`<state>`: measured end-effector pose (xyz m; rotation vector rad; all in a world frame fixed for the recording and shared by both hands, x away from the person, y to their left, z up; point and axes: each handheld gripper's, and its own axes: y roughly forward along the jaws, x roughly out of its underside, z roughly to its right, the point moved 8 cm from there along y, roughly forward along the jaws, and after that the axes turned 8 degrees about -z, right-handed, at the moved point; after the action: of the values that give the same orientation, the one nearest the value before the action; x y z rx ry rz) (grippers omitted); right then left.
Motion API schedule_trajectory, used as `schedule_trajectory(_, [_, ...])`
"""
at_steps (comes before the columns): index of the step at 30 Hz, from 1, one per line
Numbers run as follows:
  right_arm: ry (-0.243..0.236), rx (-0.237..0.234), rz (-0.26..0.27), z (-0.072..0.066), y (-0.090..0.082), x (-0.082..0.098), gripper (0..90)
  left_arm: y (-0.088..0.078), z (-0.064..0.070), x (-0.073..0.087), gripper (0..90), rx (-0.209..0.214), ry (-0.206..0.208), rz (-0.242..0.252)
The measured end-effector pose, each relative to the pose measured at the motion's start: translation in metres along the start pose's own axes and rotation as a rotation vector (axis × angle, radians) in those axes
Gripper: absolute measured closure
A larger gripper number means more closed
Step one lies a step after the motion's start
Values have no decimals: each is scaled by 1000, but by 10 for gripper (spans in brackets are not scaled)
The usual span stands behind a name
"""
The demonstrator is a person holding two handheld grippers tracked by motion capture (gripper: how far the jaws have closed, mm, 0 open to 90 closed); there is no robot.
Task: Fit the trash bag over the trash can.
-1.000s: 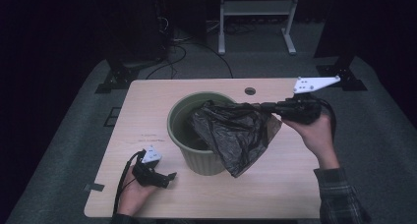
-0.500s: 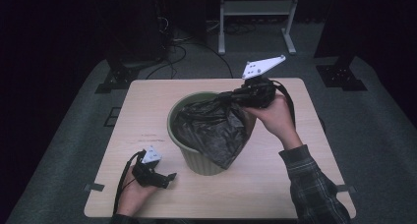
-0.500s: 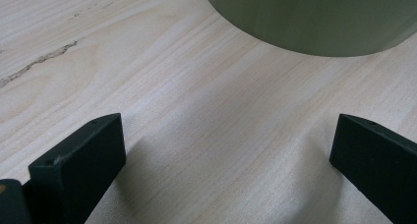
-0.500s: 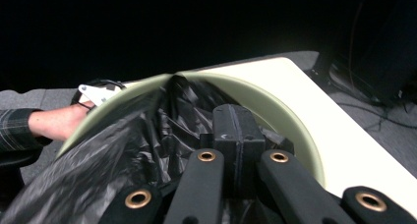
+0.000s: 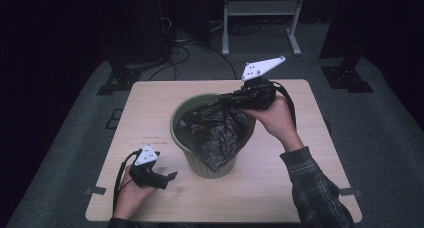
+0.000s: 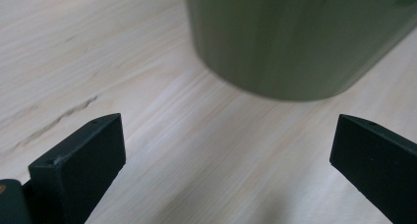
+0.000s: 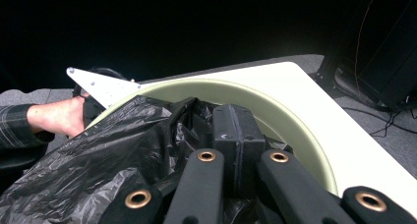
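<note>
A pale green bin [image 5: 210,164] stands mid-table. A black plastic bag [image 5: 215,130] hangs into it and spills over its front rim. My right gripper [image 5: 225,101] hovers over the bin's far right rim, shut on a bunched edge of the bag. In the right gripper view the closed jaws [image 7: 236,123] pinch the bag [image 7: 98,155] above the bin's rim [image 7: 295,130]. My left gripper [image 5: 172,177] rests on the table at the front left, open, with nothing between its fingers. The left gripper view has its jaws [image 6: 226,160] wide apart, facing the bin's wall [image 6: 290,37].
The wooden table [image 5: 150,103] is bare around the bin. Behind it on the dark floor are a white rack's legs [image 5: 260,18], cables [image 5: 185,43] and black stand feet [image 5: 347,75]. Tape tabs [image 5: 95,191] mark the table's front corners.
My right gripper has carried the bag leftward from beyond the bin's right side to over its back rim, and more of the bag now hangs inside. The left gripper has stayed put.
</note>
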<state>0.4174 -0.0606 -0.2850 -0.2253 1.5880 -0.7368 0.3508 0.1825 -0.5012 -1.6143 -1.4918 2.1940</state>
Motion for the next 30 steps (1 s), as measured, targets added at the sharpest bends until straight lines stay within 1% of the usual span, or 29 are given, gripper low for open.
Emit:
schedule_trajectory(2, [-1, 1, -1, 0, -1, 0, 900, -6, 2, -6, 0, 14, 17, 22])
schedule_trajectory(4, [2, 1, -2, 0, -2, 1, 900, -13, 5, -15, 0, 46, 28, 57])
schedule_trajectory(5, [2, 2, -4, 0, -3, 1, 900, -16, 6, -18, 0, 48, 40, 61])
schedule_trajectory(6, [-1, 3, -2, 1, -3, 1, 900, -23, 9, -25, 0, 56, 51, 74])
schedule_trajectory(7, [0, 5, -2, 1, -4, 1, 900, -27, 10, -28, 0, 59, 62, 79])
schedule_trajectory(10, [0, 8, -2, 2, -5, 2, 900, -42, 14, -42, 0, 89, 85, 108])
schedule_trajectory(13, [4, 11, -3, 4, -6, 2, 900, -57, 18, -56, 0, 139, 114, 136])
schedule_trajectory(14, [5, 13, -4, 4, -7, 2, 900, -63, 21, -62, 0, 164, 125, 151])
schedule_trajectory(16, [5, 15, -4, 5, -7, 3, 900, -72, 24, -72, 0, 191, 141, 171])
schedule_trajectory(17, [8, 18, -4, 5, -8, 3, 900, -76, 25, -75, 0, 197, 148, 178])
schedule_trajectory(18, [9, 18, -4, 5, -8, 3, 900, -82, 27, -82, 0, 208, 151, 197])
schedule_trajectory(21, [8, 23, -1, 6, -9, 3, 900, -94, 30, -97, 0, 227, 167, 231])
schedule_trajectory(23, [6, 19, 3, 6, -9, 2, 900, -101, 30, -108, 1, 226, 181, 242])
schedule_trajectory(24, [10, 18, 2, 5, -8, 1, 900, -103, 30, -112, 15, 227, 184, 248])
schedule_trajectory(26, [2, 16, 4, 4, -7, 0, 900, -106, 30, -122, 15, 234, 189, 262])
schedule_trajectory(30, [-12, 4, 8, 0, -4, -5, 900, -105, 30, -138, 16, 227, 196, 268])
